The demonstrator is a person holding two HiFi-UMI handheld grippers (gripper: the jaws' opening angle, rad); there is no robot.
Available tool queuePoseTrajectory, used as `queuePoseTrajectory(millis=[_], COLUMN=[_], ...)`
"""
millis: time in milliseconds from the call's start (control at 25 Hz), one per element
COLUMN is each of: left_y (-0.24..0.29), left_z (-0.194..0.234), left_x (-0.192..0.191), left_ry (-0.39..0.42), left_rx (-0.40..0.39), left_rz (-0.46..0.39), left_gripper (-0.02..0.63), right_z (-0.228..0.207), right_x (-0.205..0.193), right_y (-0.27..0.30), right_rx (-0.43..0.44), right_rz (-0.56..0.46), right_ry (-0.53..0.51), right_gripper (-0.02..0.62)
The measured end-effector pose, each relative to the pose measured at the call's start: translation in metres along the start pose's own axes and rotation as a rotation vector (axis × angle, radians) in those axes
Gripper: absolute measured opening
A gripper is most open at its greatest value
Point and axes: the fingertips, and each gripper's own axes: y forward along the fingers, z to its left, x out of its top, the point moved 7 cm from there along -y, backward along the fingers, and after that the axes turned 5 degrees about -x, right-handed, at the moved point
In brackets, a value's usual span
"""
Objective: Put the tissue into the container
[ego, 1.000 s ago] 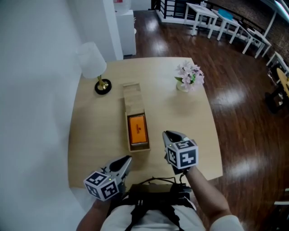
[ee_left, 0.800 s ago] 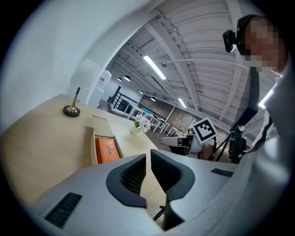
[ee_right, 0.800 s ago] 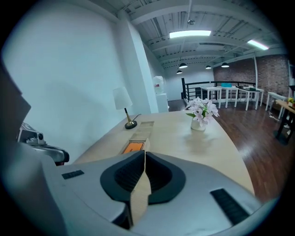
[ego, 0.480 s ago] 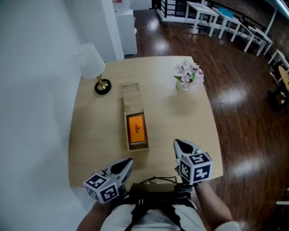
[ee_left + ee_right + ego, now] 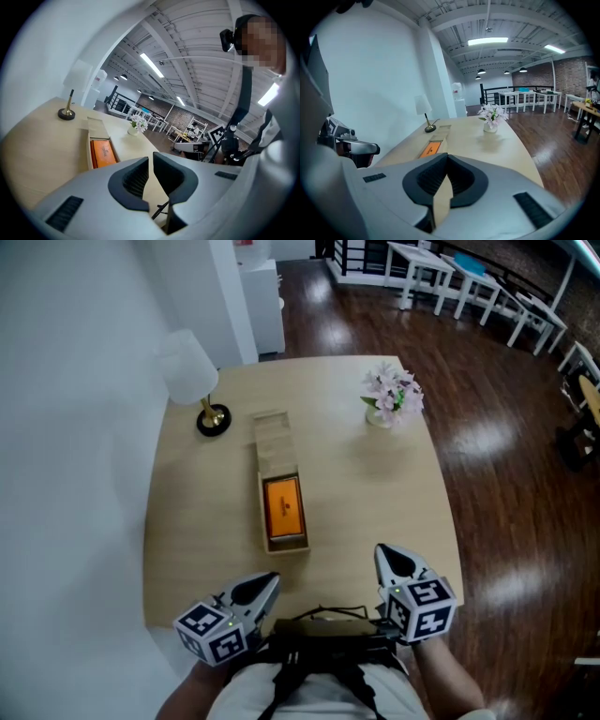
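A long wooden container [image 5: 264,521] lies in the middle of the table, and its slid-back lid [image 5: 273,439] lies beyond it. An orange tissue pack [image 5: 285,507] rests inside it; the pack [image 5: 104,152] also shows in the left gripper view, and small in the right gripper view [image 5: 428,149]. My left gripper [image 5: 270,579] hovers at the near table edge, left of and nearer than the box. Its jaws [image 5: 150,158] stand a thin slit apart with nothing between them. My right gripper [image 5: 382,551] is over the near right of the table, shut and empty [image 5: 447,155].
A white-shaded lamp [image 5: 192,371] stands at the far left of the table. A vase of pink flowers [image 5: 392,397] stands at the far right. The table's front edge [image 5: 319,601] runs just under both grippers. White tables [image 5: 469,282] stand across the dark wood floor.
My right gripper has drawn back from beside the box toward the near right edge of the table. The left gripper has barely shifted. The box and the pack are unmoved.
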Motion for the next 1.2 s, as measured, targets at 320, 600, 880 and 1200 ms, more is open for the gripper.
queuePoseTrajectory(millis=[320, 600, 880, 1200], left_y=[-0.001, -0.004, -0.006, -0.008], left_z=[-0.002, 0.001, 0.004, 0.005], left_x=[-0.003, -0.003, -0.003, -0.006], left_ry=[0.025, 0.016, 0.019, 0.021], left_rx=[-0.001, 0.003, 0.003, 0.004], left_rz=[0.032, 0.04, 0.04, 0.062], left_gripper=[0.023, 0.023, 0.023, 0.023], right_z=[0.004, 0.009, 0.022, 0.034], right_x=[-0.007, -0.008, -0.007, -0.003], right_y=[-0.009, -0.006, 0.0, 0.007], right_rx=[0.013, 0.029, 0.065, 0.085], right_rz=[0.01, 0.007, 0.018, 0.031], right_ry=[0.003, -0.037, -0.085, -0.111], right_gripper=[0.0, 0.0, 0.0, 0.0])
